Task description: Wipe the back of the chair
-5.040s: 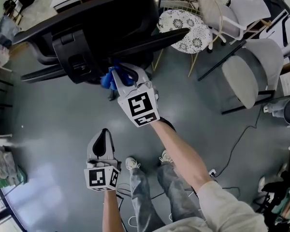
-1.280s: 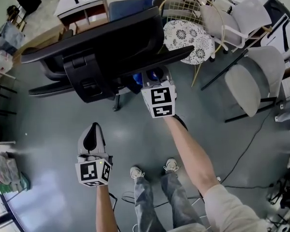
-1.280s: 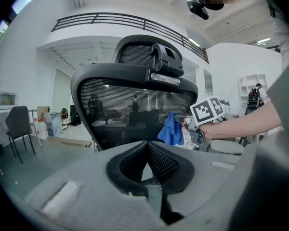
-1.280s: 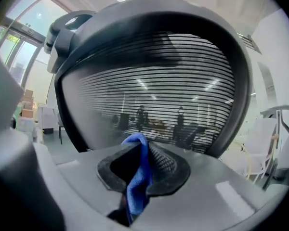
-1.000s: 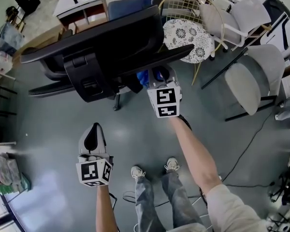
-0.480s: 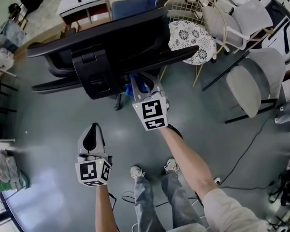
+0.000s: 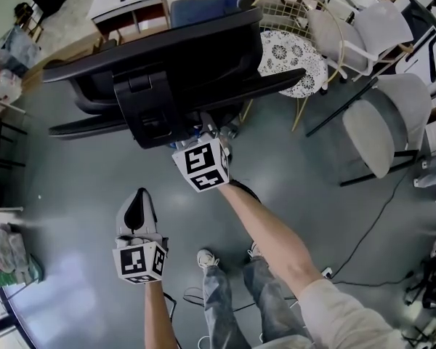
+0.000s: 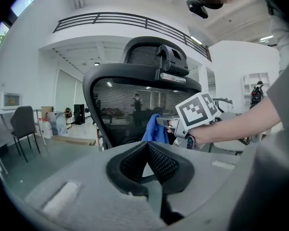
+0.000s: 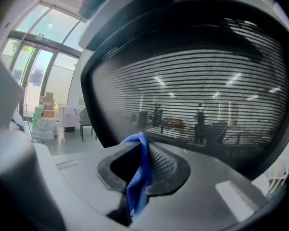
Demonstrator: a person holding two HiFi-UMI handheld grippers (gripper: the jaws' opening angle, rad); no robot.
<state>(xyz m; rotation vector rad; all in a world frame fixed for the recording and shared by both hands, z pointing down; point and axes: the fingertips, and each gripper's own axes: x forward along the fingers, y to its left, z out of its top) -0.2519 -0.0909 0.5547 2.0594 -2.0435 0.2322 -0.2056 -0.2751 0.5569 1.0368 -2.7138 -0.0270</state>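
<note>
Jaws of the right gripper [image 9: 135,186] are clamped on a crumpled blue cloth [image 9: 137,174]. Its top fold rises just in front of the black mesh chair back [image 9: 192,95], which fills nearly the whole right gripper view. Whether cloth and mesh touch there I cannot tell. Tall glass doors [image 9: 26,66] and stacked boxes [image 9: 45,115] show at far left.

In the left gripper view, the left gripper [image 8: 147,153] has its jaws pressed together with nothing between them, held well back from the chair back. Beyond them the right gripper holds the blue cloth at the lower mesh, below the black headrest [image 8: 156,57]. Behind lies a white hall with a dark-railed balcony [image 8: 130,20].

From the head view, the black office chair [image 7: 174,57] stands on a smooth grey floor [image 7: 73,187]. The right gripper reaches in under its back, and the left gripper hangs low, apart from it. A round white lace-patterned seat [image 7: 291,53], a pale grey padded chair [image 7: 370,122] and a thin black cable [image 7: 363,209] crowd the right side.
</note>
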